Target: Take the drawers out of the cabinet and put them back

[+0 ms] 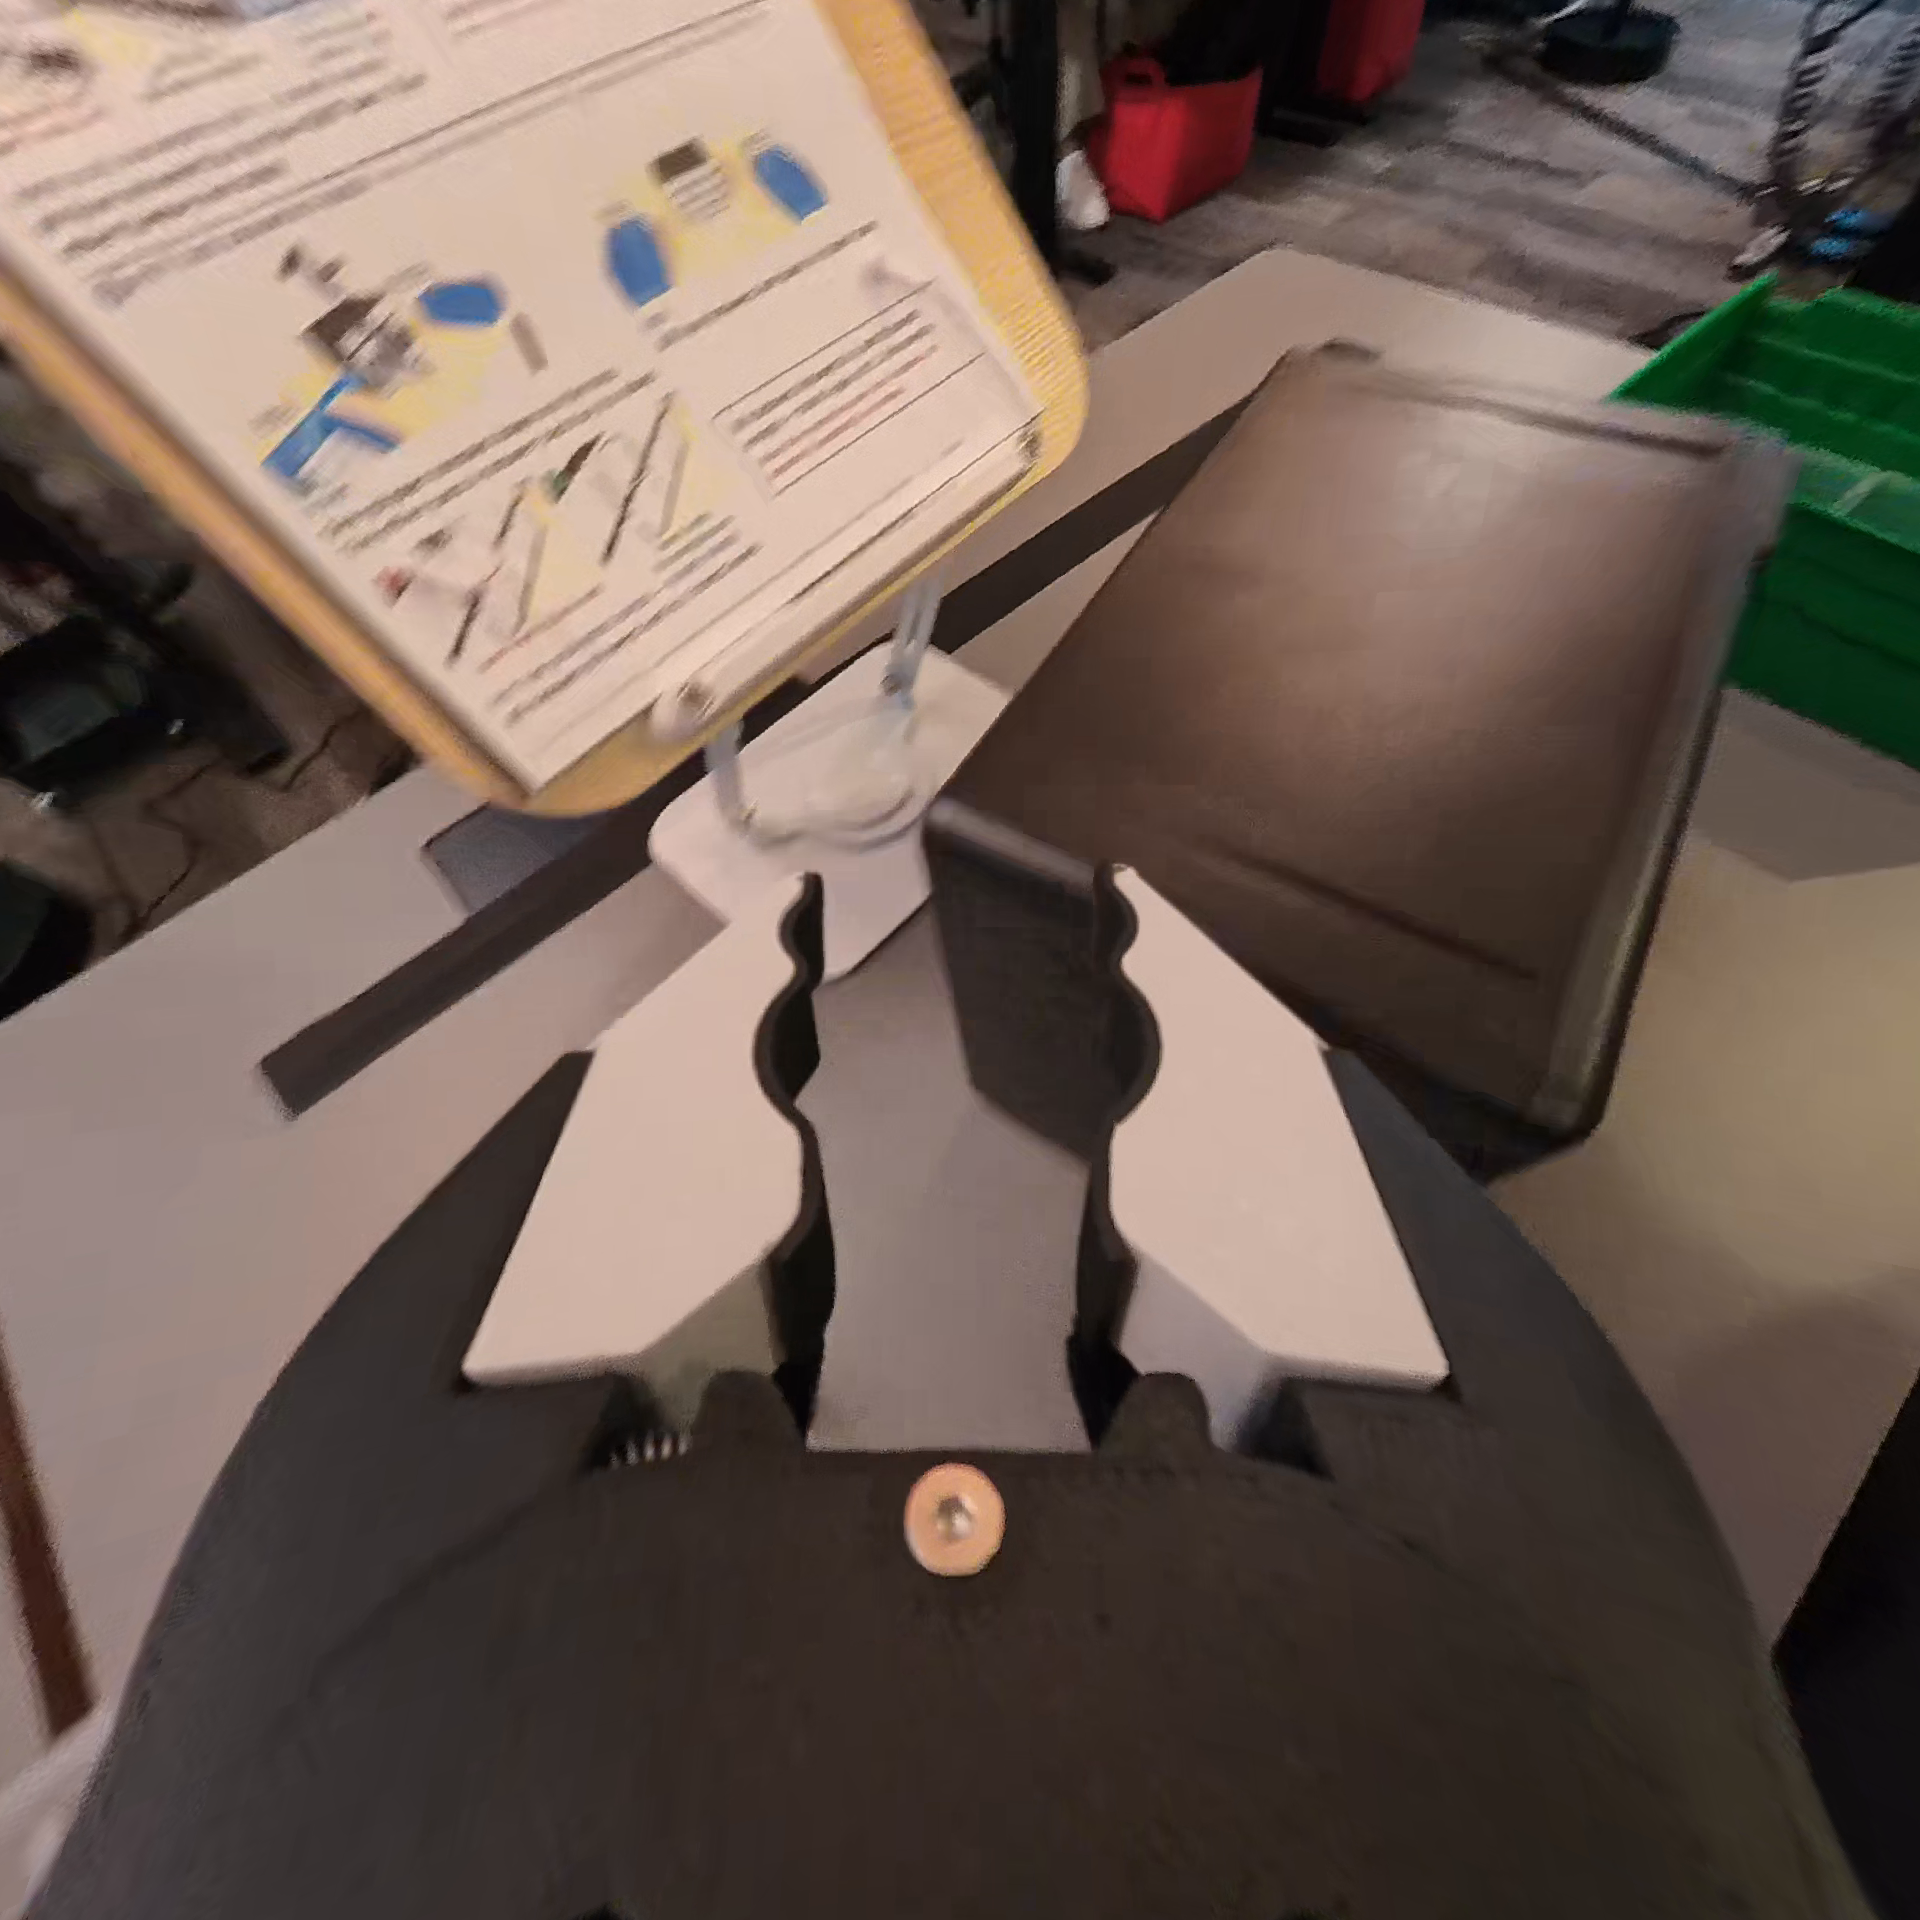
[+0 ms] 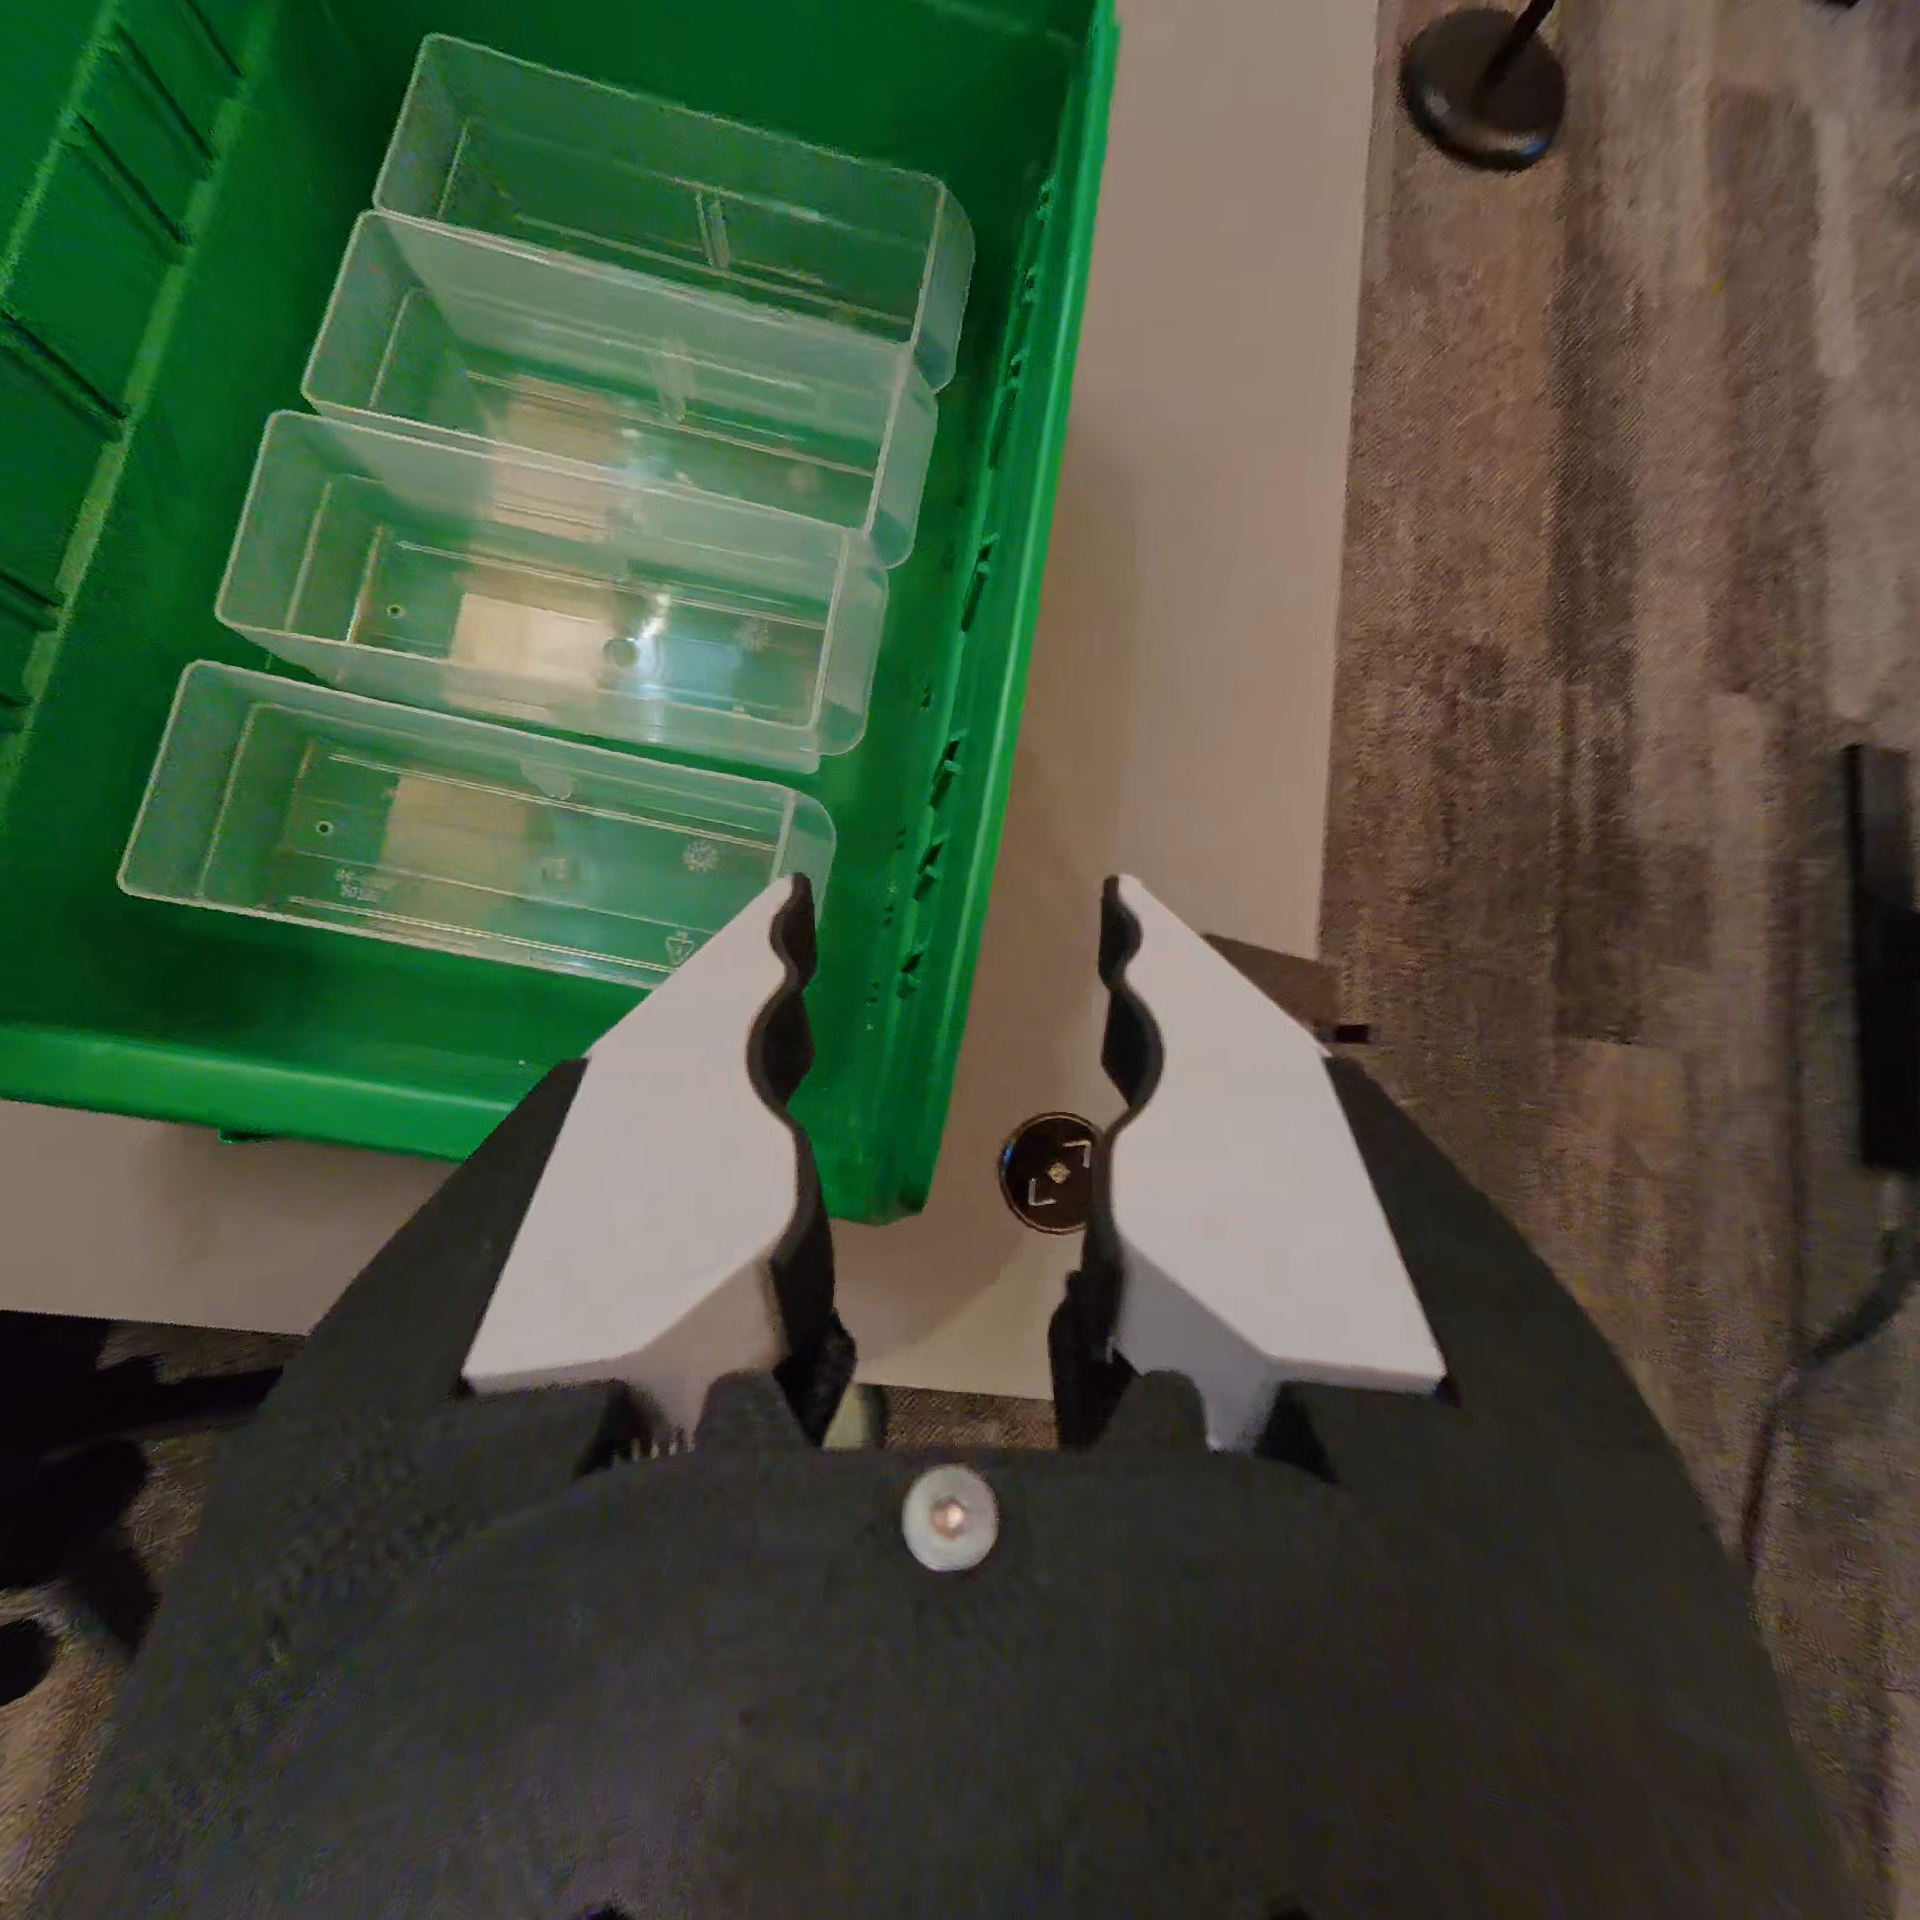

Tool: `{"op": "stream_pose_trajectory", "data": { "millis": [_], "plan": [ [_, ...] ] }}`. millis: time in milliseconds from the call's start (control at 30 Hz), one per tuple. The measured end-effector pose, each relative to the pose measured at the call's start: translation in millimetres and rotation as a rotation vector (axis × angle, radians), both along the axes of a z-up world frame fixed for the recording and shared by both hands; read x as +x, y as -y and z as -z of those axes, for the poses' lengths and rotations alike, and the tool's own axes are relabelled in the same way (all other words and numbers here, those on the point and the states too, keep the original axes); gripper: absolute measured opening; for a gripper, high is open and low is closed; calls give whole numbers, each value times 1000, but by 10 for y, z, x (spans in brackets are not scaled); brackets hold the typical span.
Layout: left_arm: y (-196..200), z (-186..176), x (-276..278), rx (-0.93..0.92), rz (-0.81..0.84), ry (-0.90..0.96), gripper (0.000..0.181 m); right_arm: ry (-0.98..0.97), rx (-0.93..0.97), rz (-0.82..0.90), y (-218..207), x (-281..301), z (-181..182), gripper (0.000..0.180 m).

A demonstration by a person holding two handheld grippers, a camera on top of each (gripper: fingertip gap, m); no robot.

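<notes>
Several clear plastic drawers lie side by side in a green crate (image 2: 1023, 582); the nearest drawer (image 2: 468, 831) is just ahead and left of my right gripper (image 2: 954, 894), which is open and empty above the crate's near right corner. The dark cabinet (image 1: 1371, 686) lies on the white table in the left wrist view, its top or back facing me; its drawer openings are hidden. My left gripper (image 1: 954, 883) is open and empty, just left of the cabinet's near corner. The view is blurred.
A wooden board with a printed sheet (image 1: 540, 343) stands on a white base (image 1: 831, 831) ahead of the left gripper. The green crate (image 1: 1829, 436) sits right of the cabinet. A black round disc (image 2: 1049, 1174) lies on the table by the crate. Carpet floor lies right.
</notes>
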State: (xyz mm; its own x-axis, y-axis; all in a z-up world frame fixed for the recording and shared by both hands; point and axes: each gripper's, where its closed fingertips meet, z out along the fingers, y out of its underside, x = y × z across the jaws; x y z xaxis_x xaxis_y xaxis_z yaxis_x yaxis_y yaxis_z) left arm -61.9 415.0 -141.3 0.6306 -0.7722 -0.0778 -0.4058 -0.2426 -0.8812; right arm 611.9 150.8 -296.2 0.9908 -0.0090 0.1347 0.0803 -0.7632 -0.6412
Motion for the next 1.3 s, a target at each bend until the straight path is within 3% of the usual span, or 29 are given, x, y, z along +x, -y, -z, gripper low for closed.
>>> {"op": "stream_pose_trajectory", "data": {
  "millis": [300,600,667,833,1067,1300],
  "plan": [
    [102,494,-1517,-67,-303,-91,54,-78,-144,-26,2,-64,450,6],
    [281,1225,-2809,-243,-581,-142,71,-151,-149,-15,32,-150,603,5],
    [357,1461,-2980,-358,-601,-151,81,-139,-149,-12,44,-166,602,5],
    [454,1775,-3206,-504,-632,-113,83,-157,-139,-14,-1,-211,603,16],
    [704,2023,-3212,-745,-592,-123,42,-121,-183,-18,-5,-189,620,5],
    [821,2107,-3306,-808,-606,-164,3,-168,-190,-75,15,-293,604,4]
  ]
}}
